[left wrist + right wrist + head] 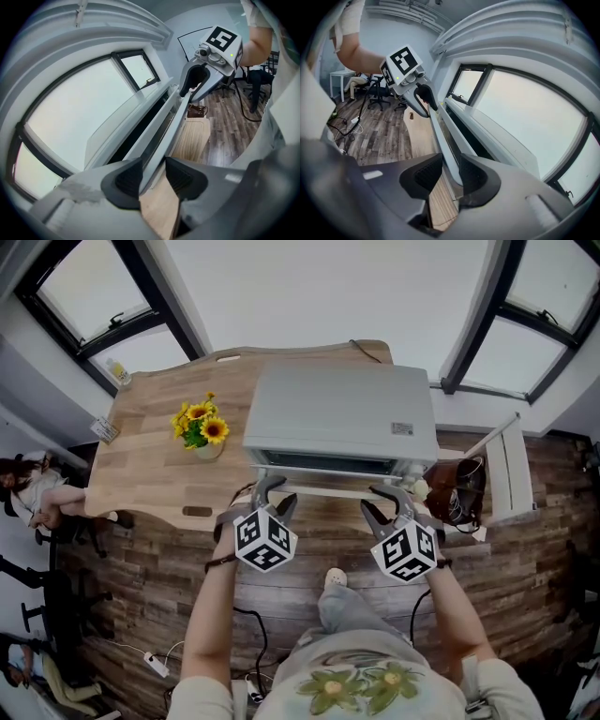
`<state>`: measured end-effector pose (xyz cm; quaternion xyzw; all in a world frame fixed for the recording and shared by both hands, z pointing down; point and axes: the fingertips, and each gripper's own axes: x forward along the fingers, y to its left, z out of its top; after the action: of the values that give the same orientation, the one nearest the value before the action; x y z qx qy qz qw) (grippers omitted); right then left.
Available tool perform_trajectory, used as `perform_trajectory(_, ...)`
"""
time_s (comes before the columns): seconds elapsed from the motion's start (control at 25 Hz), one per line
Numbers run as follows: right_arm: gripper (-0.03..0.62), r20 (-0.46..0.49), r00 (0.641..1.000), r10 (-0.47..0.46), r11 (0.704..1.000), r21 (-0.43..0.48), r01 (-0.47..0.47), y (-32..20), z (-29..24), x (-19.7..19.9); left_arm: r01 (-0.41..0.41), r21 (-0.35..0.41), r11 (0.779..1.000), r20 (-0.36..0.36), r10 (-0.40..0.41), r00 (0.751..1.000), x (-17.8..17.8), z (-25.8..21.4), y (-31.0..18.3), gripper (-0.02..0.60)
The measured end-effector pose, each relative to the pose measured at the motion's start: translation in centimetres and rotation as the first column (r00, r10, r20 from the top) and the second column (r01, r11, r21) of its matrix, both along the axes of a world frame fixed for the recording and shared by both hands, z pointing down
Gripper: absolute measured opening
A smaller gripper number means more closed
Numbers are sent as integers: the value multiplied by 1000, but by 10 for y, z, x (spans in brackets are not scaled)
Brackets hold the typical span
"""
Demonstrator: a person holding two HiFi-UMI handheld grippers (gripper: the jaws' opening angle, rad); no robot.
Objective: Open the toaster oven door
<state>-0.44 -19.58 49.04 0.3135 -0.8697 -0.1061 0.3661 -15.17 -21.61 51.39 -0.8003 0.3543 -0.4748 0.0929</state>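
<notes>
A grey toaster oven [337, 413] stands on the wooden table [150, 456], its front facing me. Its door is ajar, with a dark gap showing between door and body in both gripper views. The pale door handle [328, 491] runs across the front. My left gripper [272, 491] straddles the handle's left end. The bar [161, 133] passes between its pads, and a sliver of wood shows beside the right pad. My right gripper [389, 495] is at the handle's right end, its pads pressed on the bar [440, 136]. Each gripper view also shows the other gripper on the far end of the bar.
A small vase of sunflowers [202, 432] sits on the table left of the oven. A brown bag [459, 488] and a white rack [506, 470] stand to the right. Another person [37, 488] sits at the far left. Cables lie on the wooden floor.
</notes>
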Motion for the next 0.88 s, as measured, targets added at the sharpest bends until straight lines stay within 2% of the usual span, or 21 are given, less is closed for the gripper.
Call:
perform_trajectory(0.36,110,48,999,-7,1000,3,7,16,5,0,18,-31,999,-57,-20,998,0,6,15,166)
perform_trajectory(0.88,107,43,999,-18,1000,-10,18,35,15,-2,26,-58,998,-80,-30,996,-2,16,34,166)
